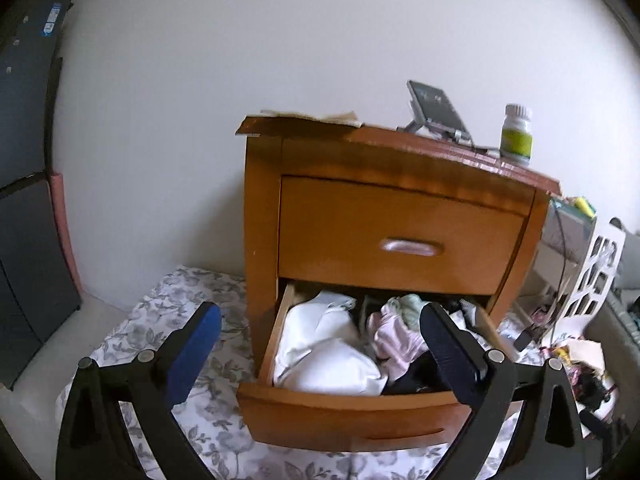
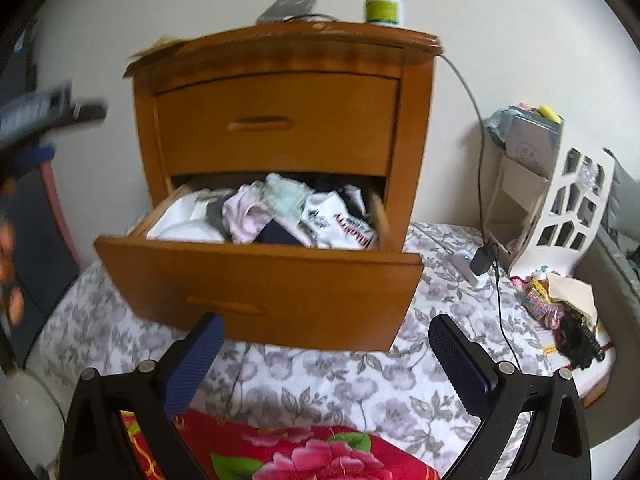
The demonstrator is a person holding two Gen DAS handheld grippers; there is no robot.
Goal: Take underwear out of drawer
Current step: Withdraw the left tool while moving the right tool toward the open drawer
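From the left wrist, the left gripper [image 1: 320,344] gapes wide and empty before the pulled-out lower wooden drawer [image 1: 344,416], aimed at the crumpled pink underwear [image 1: 394,338] inside, apparently ready to reach. From the right wrist, the right gripper [image 2: 326,364] hangs wide, empty, below the drawer front, seemingly waiting.

Left gripper [image 1: 320,332] jaws wide, nothing btwn; bottom drawer [image 1: 344,412] pulled out, clothes [image 1: 332,348] piled inside nightstand [image 1: 384,184].
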